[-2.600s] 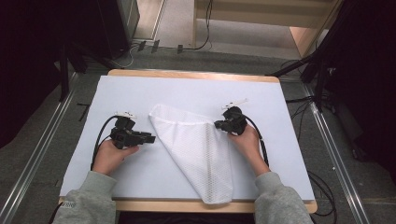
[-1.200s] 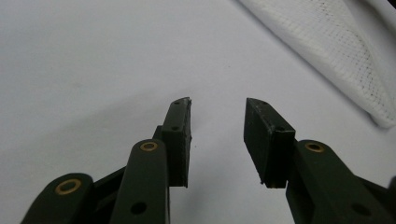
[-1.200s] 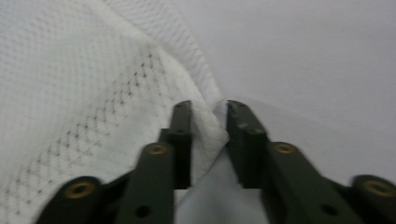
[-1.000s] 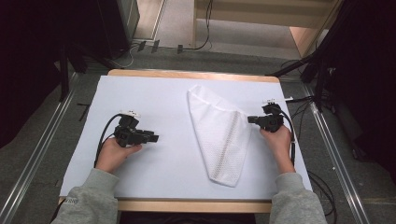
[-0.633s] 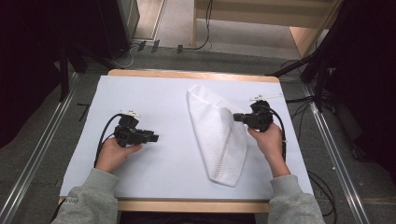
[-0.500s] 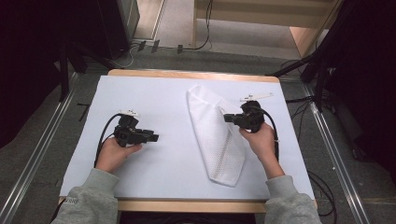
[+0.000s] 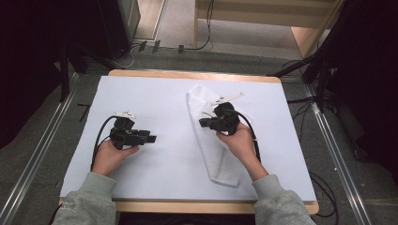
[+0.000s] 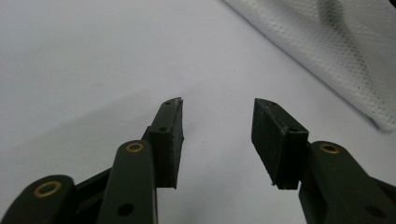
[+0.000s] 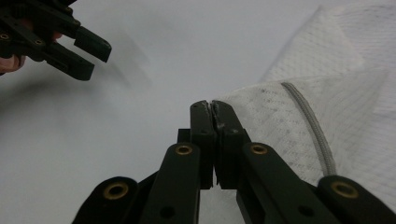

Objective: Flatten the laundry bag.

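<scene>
White mesh laundry bag, folded long and narrow, flat on the table's right half

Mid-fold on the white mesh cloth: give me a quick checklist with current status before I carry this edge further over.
1. Right gripper clamped on the mesh cloth: ok, jaws shut with the cloth's edge pinched at their tips.
2. Left gripper free: ok, jaws apart, just been opening, nothing between them.
3. Left gripper off the cloth: ok, it sits over bare white table cover, beside the cloth.
4. Path between the grippers free of objects: ok.
5. Cloth inside the table edges: ok.
6. Layers lined up under the lifted edge: cannot tell, hidden by the right hand.
</scene>
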